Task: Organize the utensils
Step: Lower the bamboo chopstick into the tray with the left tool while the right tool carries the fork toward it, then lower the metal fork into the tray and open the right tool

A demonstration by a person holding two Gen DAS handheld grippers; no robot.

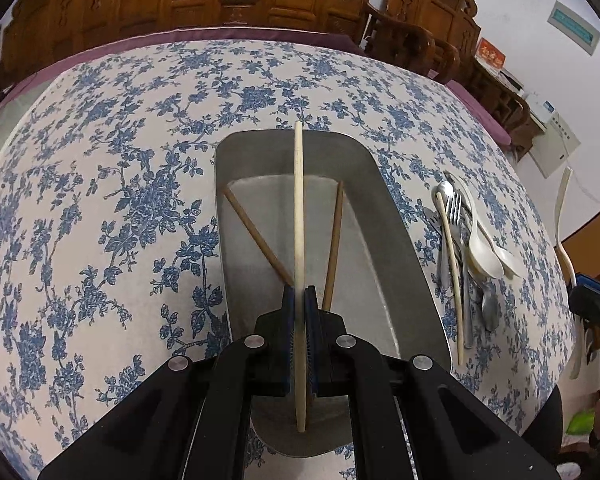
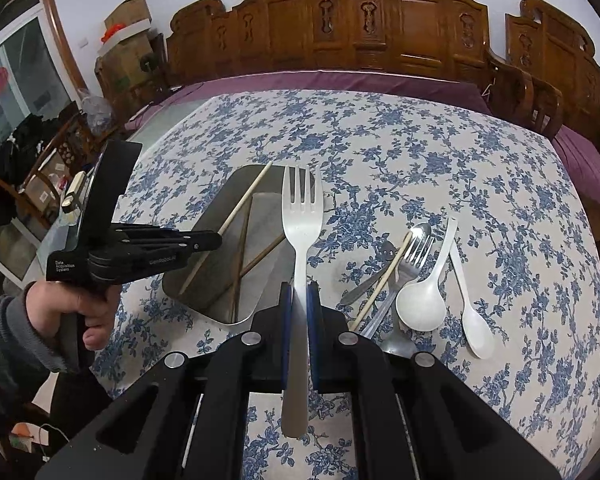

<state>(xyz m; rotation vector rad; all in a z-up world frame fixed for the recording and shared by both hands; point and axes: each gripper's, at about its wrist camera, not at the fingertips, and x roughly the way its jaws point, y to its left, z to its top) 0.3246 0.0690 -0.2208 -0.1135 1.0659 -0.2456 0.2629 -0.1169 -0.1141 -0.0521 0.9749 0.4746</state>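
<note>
Tablecloth: flat, patterned, bearing all items. Metal tray: mid-table, two brown chopsticks crossed inside. Loose pile of forks and spoons: just beside tray, unsorted. Left gripper: pressed tight on pale chopstick, poised above tray; risk of bouncing out if released high. Right gripper: pinching white fork by its handle; possibly a shallow hold, so liable to swing or slip.

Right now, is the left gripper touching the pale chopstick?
Touching. The left wrist view shows the left gripper with its blue pads closed on the pale chopstick, held above the metal tray.
</note>
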